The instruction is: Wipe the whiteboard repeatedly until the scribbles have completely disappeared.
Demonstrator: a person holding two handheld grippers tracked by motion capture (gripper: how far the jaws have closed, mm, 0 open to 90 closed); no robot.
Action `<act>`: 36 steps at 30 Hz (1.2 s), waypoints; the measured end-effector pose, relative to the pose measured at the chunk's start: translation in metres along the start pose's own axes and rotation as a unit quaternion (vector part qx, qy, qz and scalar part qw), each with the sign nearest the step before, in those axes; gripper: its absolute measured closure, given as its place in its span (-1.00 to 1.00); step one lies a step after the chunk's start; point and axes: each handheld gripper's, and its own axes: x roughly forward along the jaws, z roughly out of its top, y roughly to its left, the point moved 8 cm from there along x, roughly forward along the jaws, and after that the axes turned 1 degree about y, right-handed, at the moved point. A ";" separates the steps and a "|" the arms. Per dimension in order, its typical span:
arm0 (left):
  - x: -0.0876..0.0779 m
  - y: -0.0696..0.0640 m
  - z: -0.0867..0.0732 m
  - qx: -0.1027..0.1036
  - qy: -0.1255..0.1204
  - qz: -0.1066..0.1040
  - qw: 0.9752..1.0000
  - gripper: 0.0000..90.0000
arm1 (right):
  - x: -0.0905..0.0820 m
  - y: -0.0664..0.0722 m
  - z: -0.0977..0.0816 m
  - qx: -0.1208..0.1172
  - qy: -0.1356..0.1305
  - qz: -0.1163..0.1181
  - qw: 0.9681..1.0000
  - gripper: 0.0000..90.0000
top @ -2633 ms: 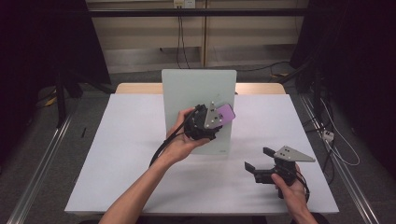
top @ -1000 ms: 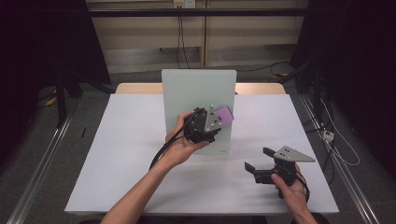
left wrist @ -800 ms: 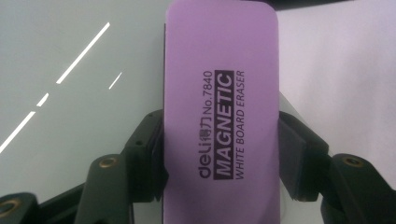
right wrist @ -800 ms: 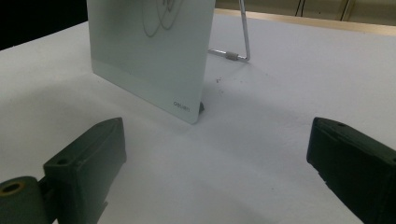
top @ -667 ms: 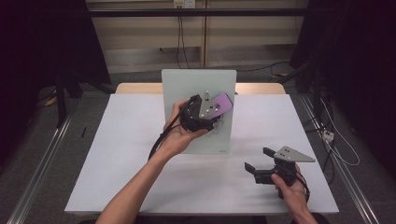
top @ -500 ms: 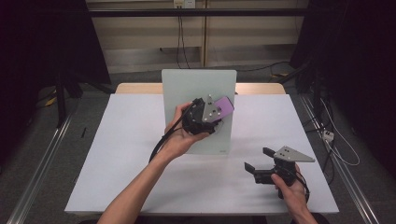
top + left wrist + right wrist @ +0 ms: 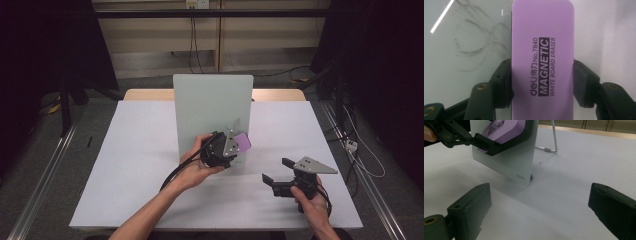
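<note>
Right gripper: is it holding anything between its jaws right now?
No: the right gripper has its jaws standing wide apart over bare table, with nothing between them.

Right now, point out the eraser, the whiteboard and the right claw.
eraser (image 7: pixel 541 60), left gripper view, printed purple back.
whiteboard (image 7: pixel 210 107), high view, bare upper face.
right claw (image 7: pixel 539 212), right gripper view, midway between its open jaws.

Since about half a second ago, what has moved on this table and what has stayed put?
The left gripper, shut on the purple eraser, slid down the upright whiteboard toward its lower right edge. Faint marker smears remain on the board. The right gripper stayed open on the table; the whiteboard did not shift.
</note>
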 end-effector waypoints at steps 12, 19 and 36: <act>-0.042 0.059 0.027 -0.068 -0.062 0.056 0.994 -0.09 | -0.001 0.001 0.000 -0.001 -0.001 0.001 1.000 -0.90; -0.025 0.035 0.015 -0.022 -0.029 0.041 0.998 -0.09 | -0.001 0.000 0.000 -0.003 0.000 0.001 1.000 -0.90; -0.028 0.033 -0.005 -0.046 -0.035 0.010 0.998 -0.09 | 0.000 0.000 0.000 -0.003 0.000 0.001 1.000 -0.90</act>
